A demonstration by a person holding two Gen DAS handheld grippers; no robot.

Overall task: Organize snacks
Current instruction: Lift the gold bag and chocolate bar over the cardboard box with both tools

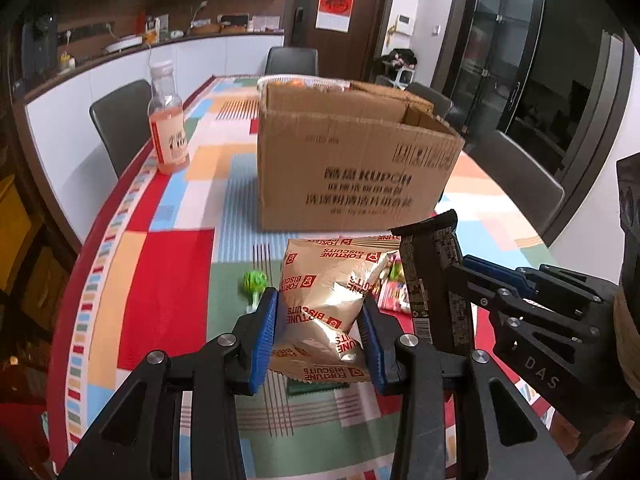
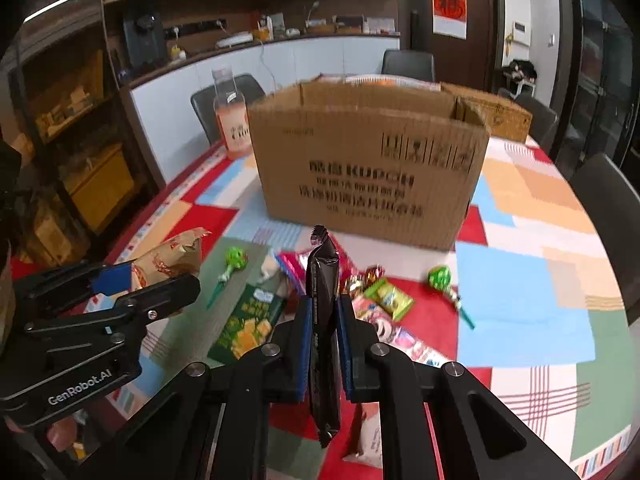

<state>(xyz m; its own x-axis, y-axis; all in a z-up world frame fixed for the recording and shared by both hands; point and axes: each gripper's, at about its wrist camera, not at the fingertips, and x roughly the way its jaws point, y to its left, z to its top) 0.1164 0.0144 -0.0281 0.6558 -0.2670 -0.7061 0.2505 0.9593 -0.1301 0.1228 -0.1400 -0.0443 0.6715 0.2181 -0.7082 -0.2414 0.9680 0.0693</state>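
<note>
the left tongs [image 1: 320, 336] are spread about halfway and clamp a puffy gold foil biscuit bag with red lettering [image 1: 332, 300]; its long axis runs away from the camera toward the open brown cardboard box [image 1: 352, 168], print upside down, lifted above the counter with the patchwork cloth [image 1: 168, 280]. the right tongs [image 2: 324, 316] are nearly closed, pinching a slim black snack wrapper [image 2: 323, 320] that stands upright, its serrated end pointing up at the box. both packs hang just beside each other, near the box's front wall.

under them loose snacks lie scattered: a green cracker packet [image 2: 248, 324], two green lollipops [image 2: 234, 260] [image 2: 440, 278], and pink candy packs [image 2: 396, 336]. right of the pile the cloth shows bare patches out to the counter edge. a clear bottle of orange drink [image 1: 168, 124] stands left of the box, close to the counter's left edge.
</note>
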